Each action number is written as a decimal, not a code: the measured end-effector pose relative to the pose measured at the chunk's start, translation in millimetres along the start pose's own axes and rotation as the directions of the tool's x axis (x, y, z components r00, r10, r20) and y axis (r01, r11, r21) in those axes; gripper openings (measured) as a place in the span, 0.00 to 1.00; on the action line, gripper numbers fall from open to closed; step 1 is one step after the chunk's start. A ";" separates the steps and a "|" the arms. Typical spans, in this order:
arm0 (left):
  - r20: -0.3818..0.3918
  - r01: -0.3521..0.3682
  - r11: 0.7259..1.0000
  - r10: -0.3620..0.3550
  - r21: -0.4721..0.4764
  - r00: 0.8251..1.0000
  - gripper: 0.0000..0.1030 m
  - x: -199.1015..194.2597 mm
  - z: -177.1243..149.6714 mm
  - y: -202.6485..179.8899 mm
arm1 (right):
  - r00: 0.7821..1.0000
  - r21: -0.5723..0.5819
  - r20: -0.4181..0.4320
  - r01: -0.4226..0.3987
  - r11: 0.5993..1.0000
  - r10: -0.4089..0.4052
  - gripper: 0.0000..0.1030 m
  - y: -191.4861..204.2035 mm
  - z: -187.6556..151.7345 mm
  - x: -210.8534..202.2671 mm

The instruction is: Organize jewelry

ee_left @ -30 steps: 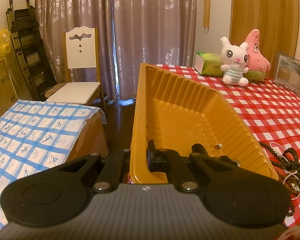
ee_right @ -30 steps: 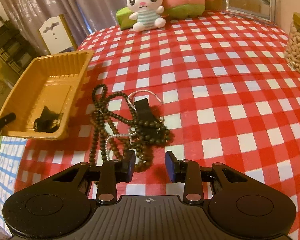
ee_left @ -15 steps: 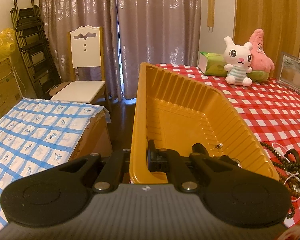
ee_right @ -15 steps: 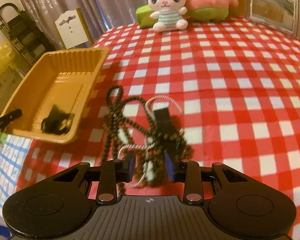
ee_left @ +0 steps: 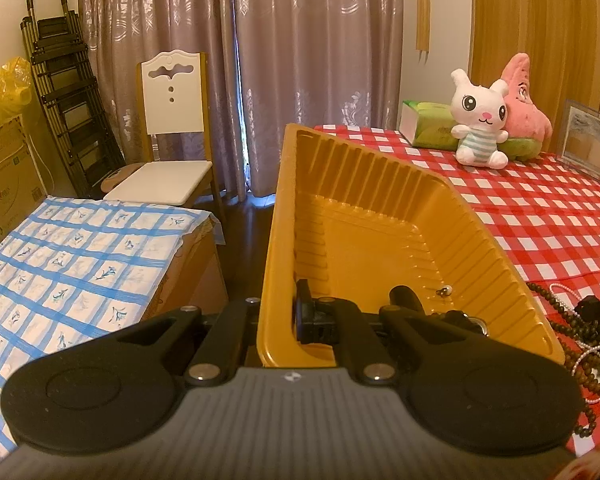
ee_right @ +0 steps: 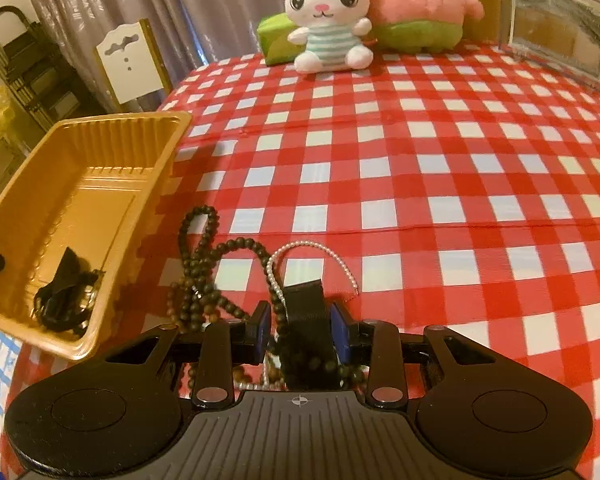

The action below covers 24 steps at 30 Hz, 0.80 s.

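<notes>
Right wrist view: my right gripper points down at the pile of jewelry on the red and white checked table. My two blue pads stand a little way apart. A black clip sits right between them, with dark brown beads and a white pearl string tangled around it. The pads are close on both sides of the clip, but I cannot tell if they press on it. Most of the beads spread out to the left of my fingers and a bit farther away. The pearl loop lies just past my fingertips.

To the left, partly off the table edge, is the yellow tray. A small black piece of jewelry lies in its near end.

Left wrist view: my left gripper is squeezed tight on the near wall of the yellow tray. One finger is outside the wall and one finger is inside. A tiny earring lies on the tray floor near the right wall. The bead pile lies on the table to the right of the tray.

At the far end of the table sit a white bunny toy and a pink star toy.
</notes>
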<state>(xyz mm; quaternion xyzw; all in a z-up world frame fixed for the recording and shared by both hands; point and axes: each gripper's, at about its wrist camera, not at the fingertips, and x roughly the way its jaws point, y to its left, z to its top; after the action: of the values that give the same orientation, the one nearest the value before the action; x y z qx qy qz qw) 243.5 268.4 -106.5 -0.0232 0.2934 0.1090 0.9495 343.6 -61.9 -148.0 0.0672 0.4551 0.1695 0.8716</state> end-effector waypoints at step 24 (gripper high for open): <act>0.000 0.030 0.999 -0.030 0.013 1.000 0.04 2.8 -3.9 1.6 | 0.967 0.177 0.255 -0.066 0.982 0.020 0.20 -18.1 6.8 -84.9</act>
<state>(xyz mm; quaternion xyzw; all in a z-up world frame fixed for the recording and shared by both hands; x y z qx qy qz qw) 243.2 270.1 -111.3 -0.0216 0.2937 0.0927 0.9511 308.6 -108.8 -83.6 0.1782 0.3529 0.1358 0.9084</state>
